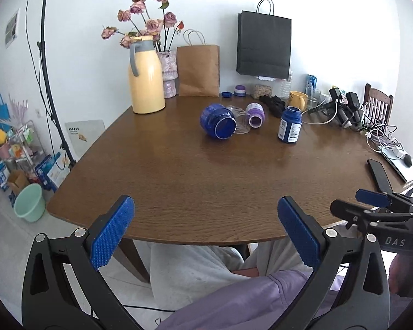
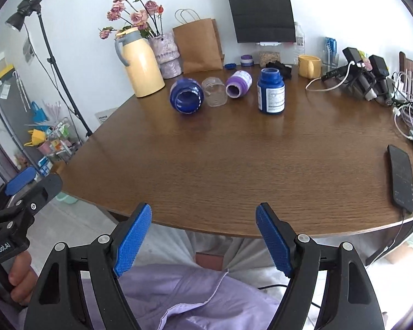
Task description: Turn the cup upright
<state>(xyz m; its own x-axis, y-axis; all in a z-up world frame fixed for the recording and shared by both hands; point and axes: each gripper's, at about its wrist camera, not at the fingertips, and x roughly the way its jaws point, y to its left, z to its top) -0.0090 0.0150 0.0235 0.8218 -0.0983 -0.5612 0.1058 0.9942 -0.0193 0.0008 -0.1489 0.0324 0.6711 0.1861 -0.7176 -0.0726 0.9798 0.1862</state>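
A dark blue cup [image 1: 218, 121] [image 2: 187, 96] lies on its side on the brown table [image 1: 206, 181], mouth toward me. A clear ribbed cup [image 1: 240, 119] [image 2: 214, 91] and a purple cup [image 1: 255, 115] [image 2: 238, 84] lie on their sides right of it. A blue bottle [image 1: 290, 124] [image 2: 271, 91] stands upright, open-topped. My left gripper [image 1: 206, 233] is open and empty at the table's near edge. My right gripper [image 2: 205, 240] is open and empty, also at the near edge; it shows in the left wrist view [image 1: 371, 200].
A yellow thermos [image 1: 146, 75], flower vase [image 1: 169, 74], brown bag [image 1: 198, 70] and black bag [image 1: 263, 45] line the far edge. A yellow mug [image 1: 298, 100], chargers and cables [image 1: 344, 110] sit at the right. A phone [image 2: 402, 177] lies near the right edge.
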